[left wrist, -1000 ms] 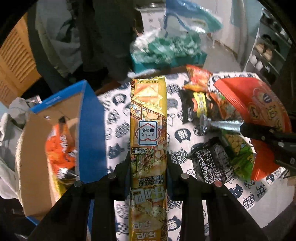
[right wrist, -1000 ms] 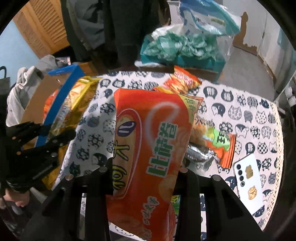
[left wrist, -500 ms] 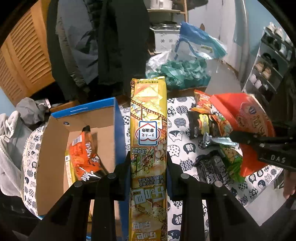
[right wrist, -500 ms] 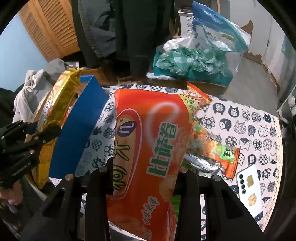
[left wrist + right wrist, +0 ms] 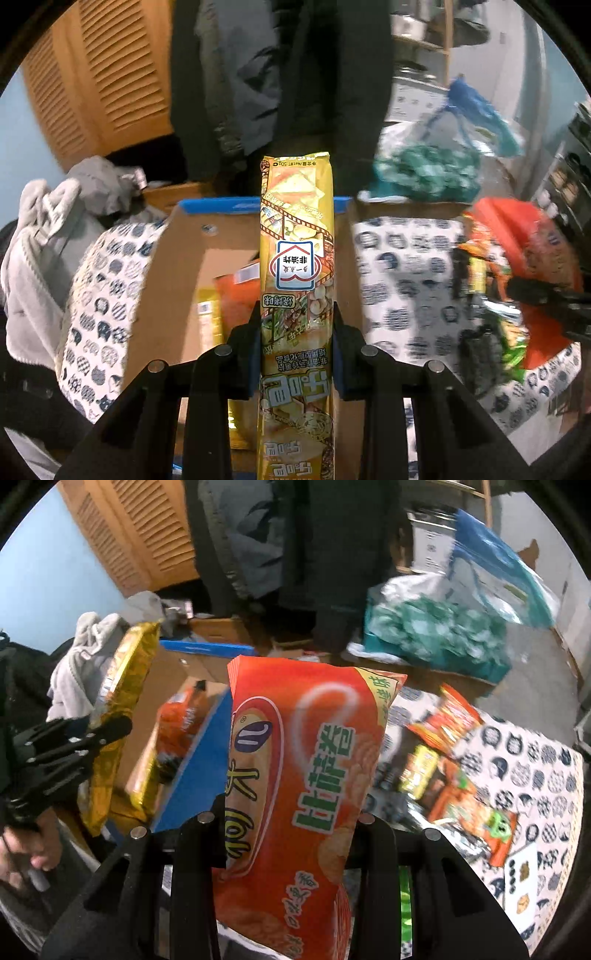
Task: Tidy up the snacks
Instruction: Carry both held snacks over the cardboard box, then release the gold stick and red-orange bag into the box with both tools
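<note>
Both grippers have swung leftward over the last second, away from the snack pile on the cat-print tablecloth point(image 5: 524, 771) toward the open brown cardboard box with the blue outer wall point(image 5: 221, 236). For the sorting, that suggests the carry is nearly over — the next step is likely a drop into the box.

On the left, the left gripper point(image 5: 295, 328) is clenched on the long yellow foil cracker packet point(image 5: 297, 258), pinching it about mid-length so it points straight ahead, its far end reaching past the box's far blue rim. Beneath it, inside the box, lie an orange snack bag point(image 5: 236, 295) and a flat yellow packet point(image 5: 207, 310).

To the right, the right gripper point(image 5: 288, 823) grasps the large orange-red crisp bag point(image 5: 306, 775) by its lower half; the bag stands tilted, hovering above the box's near blue wall — not yet over the opening. Further right, several loose packets point(image 5: 447, 738) and a white phone point(image 5: 522, 877) remain near the tablecloth's right edge.
</note>
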